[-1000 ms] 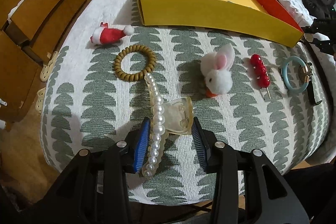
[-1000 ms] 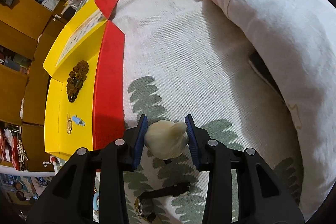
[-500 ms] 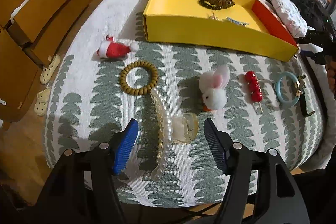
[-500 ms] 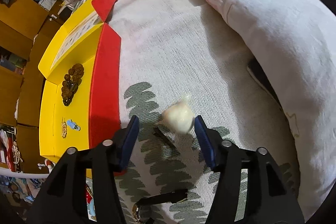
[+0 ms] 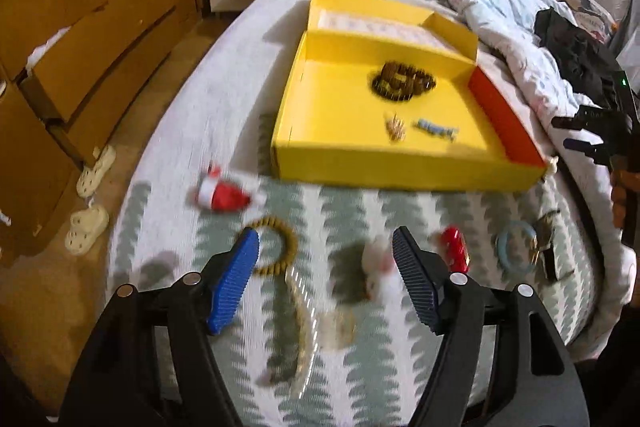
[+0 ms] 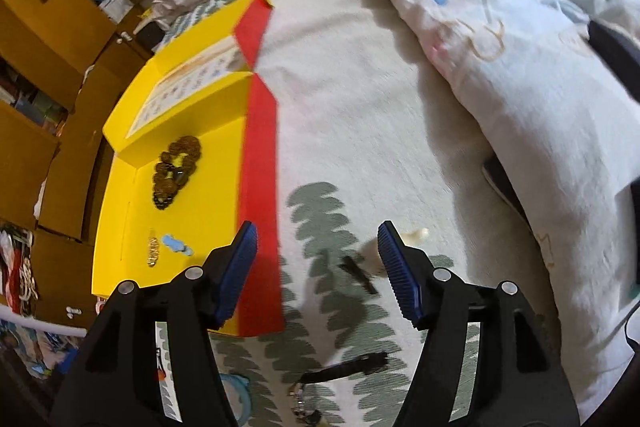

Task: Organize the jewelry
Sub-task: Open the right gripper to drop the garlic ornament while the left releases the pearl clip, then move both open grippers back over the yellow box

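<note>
Now both tongs, left tongs (image 5: pixel 325 281), right tongs (image 6: pixel 315 267), just opening, empty

- My left wrist camera looks steeply down along its fingers at the bed's near edge, facing the yellow box (image 5: pixel 384 107) from its front; motion blur softens it.
- My right wrist camera looks down along the box's red side (image 6: pixel 260 187).
- Both share that box, probably the watch too.
</note>
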A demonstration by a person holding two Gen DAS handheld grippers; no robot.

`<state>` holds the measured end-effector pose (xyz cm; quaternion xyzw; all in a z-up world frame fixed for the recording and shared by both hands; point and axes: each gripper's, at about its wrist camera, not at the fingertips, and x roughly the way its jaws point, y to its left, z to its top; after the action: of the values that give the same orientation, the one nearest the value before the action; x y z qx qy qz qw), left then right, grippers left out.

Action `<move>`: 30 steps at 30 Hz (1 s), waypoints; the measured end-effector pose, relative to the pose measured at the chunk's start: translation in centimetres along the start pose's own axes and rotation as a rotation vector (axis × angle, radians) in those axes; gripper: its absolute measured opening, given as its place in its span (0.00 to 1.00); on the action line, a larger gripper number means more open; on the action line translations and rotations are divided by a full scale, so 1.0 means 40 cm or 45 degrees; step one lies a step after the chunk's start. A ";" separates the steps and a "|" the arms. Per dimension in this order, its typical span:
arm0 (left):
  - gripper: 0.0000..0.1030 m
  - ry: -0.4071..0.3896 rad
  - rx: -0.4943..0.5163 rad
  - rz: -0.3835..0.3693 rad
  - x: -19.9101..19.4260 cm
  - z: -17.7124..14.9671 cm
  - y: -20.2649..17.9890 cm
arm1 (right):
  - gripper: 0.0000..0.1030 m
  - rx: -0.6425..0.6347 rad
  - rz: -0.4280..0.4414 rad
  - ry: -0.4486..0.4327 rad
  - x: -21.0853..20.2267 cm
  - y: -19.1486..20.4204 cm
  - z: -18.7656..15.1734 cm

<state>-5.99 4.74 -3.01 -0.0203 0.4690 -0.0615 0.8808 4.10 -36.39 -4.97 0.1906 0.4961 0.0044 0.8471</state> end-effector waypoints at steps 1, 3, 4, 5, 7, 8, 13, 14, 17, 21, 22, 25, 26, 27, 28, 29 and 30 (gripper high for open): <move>0.67 -0.007 0.015 0.008 0.003 0.023 -0.010 | 0.66 -0.024 0.002 0.004 -0.001 0.019 0.000; 0.69 -0.016 0.028 0.006 0.008 0.056 -0.023 | 0.69 -0.071 0.015 0.003 -0.004 0.055 -0.001; 0.71 -0.024 0.040 0.008 0.010 0.077 -0.033 | 0.69 -0.096 0.019 -0.002 -0.006 0.074 -0.001; 0.73 -0.034 0.052 0.010 0.014 0.097 -0.043 | 0.69 -0.122 0.021 -0.008 -0.008 0.094 -0.002; 0.78 -0.037 0.069 0.016 0.027 0.128 -0.059 | 0.69 -0.193 0.033 -0.008 -0.007 0.146 -0.005; 0.80 -0.034 0.073 0.018 0.035 0.138 -0.065 | 0.69 -0.221 0.037 -0.002 -0.004 0.164 -0.007; 0.81 0.036 0.116 0.032 0.125 0.194 -0.110 | 0.69 -0.413 0.017 0.050 0.040 0.292 -0.025; 0.81 0.064 0.123 0.020 0.149 0.202 -0.119 | 0.69 -0.430 0.014 0.063 0.049 0.306 -0.028; 0.81 0.127 0.134 -0.003 0.201 0.217 -0.139 | 0.69 -0.484 0.029 0.116 0.094 0.353 -0.036; 0.81 0.189 0.161 -0.018 0.269 0.226 -0.162 | 0.69 -0.515 0.040 0.159 0.142 0.393 -0.040; 0.81 0.202 0.167 -0.016 0.282 0.228 -0.166 | 0.69 -0.520 0.044 0.170 0.155 0.402 -0.040; 0.81 0.230 0.172 -0.013 0.307 0.236 -0.172 | 0.69 -0.523 0.064 0.195 0.194 0.424 -0.040; 0.81 0.236 0.171 -0.015 0.314 0.240 -0.174 | 0.69 -0.516 0.061 0.214 0.210 0.425 -0.040; 0.81 0.248 0.179 -0.014 0.323 0.241 -0.180 | 0.69 -0.505 0.056 0.230 0.223 0.427 -0.039; 0.81 0.256 0.191 -0.004 0.332 0.242 -0.186 | 0.69 -0.486 0.054 0.252 0.241 0.424 -0.037; 0.81 0.262 0.199 0.013 0.341 0.241 -0.191 | 0.69 -0.477 0.056 0.264 0.248 0.422 -0.036; 0.81 0.268 0.201 0.021 0.347 0.243 -0.191 | 0.68 -0.466 0.060 0.279 0.261 0.422 -0.035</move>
<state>9.06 -4.83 -8.30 0.0595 0.5528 -0.0927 0.8260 11.29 -18.24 -8.81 0.0435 0.5717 0.1348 0.8082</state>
